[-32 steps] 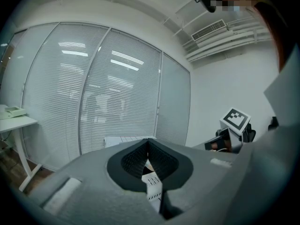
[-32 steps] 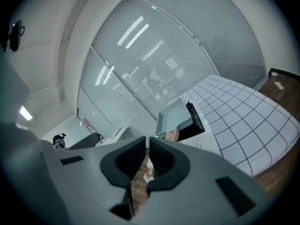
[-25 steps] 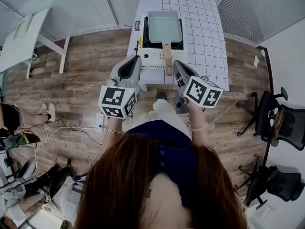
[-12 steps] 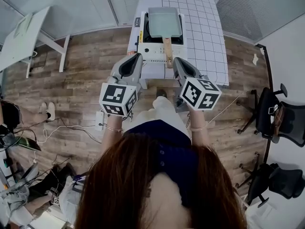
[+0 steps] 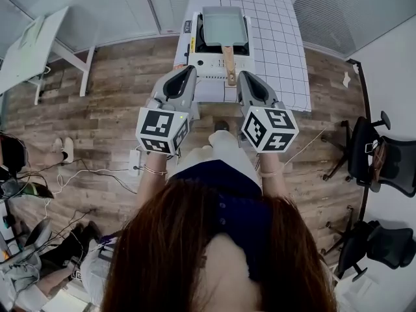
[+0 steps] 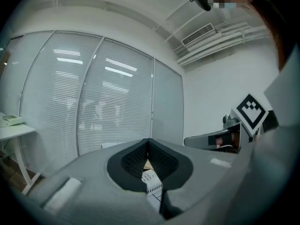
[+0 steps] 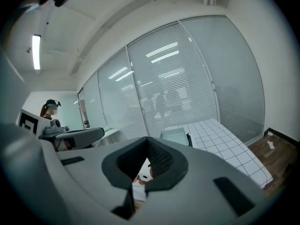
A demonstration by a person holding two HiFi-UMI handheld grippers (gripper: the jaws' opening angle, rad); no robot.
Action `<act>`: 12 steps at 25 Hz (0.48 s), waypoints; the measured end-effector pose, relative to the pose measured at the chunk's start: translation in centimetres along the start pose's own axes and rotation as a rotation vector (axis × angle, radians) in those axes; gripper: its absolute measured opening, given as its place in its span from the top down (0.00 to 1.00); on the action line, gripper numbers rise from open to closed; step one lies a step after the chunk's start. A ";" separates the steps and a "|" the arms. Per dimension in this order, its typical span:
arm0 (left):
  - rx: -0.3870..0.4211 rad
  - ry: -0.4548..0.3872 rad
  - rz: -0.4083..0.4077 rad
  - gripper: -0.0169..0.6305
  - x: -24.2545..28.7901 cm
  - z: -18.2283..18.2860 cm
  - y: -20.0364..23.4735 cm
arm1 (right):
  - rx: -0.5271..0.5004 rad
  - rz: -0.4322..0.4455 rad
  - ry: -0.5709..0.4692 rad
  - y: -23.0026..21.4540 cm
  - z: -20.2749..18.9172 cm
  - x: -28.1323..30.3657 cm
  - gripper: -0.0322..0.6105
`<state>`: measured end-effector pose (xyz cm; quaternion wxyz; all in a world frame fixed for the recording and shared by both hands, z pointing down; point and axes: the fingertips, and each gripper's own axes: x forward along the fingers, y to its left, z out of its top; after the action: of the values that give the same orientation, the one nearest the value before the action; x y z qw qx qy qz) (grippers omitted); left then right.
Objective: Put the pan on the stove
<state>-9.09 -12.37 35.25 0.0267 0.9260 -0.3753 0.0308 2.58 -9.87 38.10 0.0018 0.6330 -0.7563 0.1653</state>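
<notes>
— Wooden floor (image 5: 110, 109) all round, and a white tiled bench (image 5: 283, 44) at the top of the head view. How do the tools stand?

— Both are held up side by side in front of the person, pointing towards the bench. The left tool (image 5: 184, 73) is closed: in its own view (image 6: 148, 142) the dark ribbed pads meet at their tips and grip nothing. Beyond it are only window blinds (image 6: 93, 93).

— And the right one?

— The right tool (image 5: 246, 77) is the same. In the right gripper view (image 7: 147, 138) the pad tips are pressed together, with nothing caught between them. Neither tool touches anything.

— Where is the pan?

— The pan (image 5: 224, 26) sits on the stove (image 5: 209, 71), which stands on the near left part of the bench. It is rectangular and grey, and its wooden handle (image 5: 229, 62) points back towards the person, over the stove's front edge. From the right gripper view the pan (image 7: 176, 136) shows just past the tool's tips, with the tiled bench (image 7: 220, 139) running off to the right.

— Anything in it?

— Only its pale, flat bottom shows.
</notes>
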 end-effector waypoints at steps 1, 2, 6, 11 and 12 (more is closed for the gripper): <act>0.001 -0.002 0.001 0.96 -0.1 0.1 -0.1 | -0.016 -0.006 -0.009 0.1 0.2 -0.1 0.94; 0.003 -0.005 0.002 0.96 -0.2 0.1 -0.1 | -0.034 -0.013 -0.020 0.2 0.4 -0.2 0.94; 0.009 -0.015 0.005 0.96 -0.3 0.6 0.1 | -0.097 -0.035 -0.066 0.8 1.6 -0.3 0.94; 0.020 -0.033 0.004 0.96 0.3 1.4 0.2 | -0.149 -0.052 -0.118 1.0 2.9 -0.4 0.94; 0.023 -0.037 0.002 0.96 0.5 1.6 0.1 | -0.159 -0.057 -0.130 1.0 3.2 -0.5 0.94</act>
<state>-8.78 -12.89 33.71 0.0089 0.9262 -0.3765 0.0180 2.41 -10.07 34.72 0.0075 0.6617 -0.7471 0.0631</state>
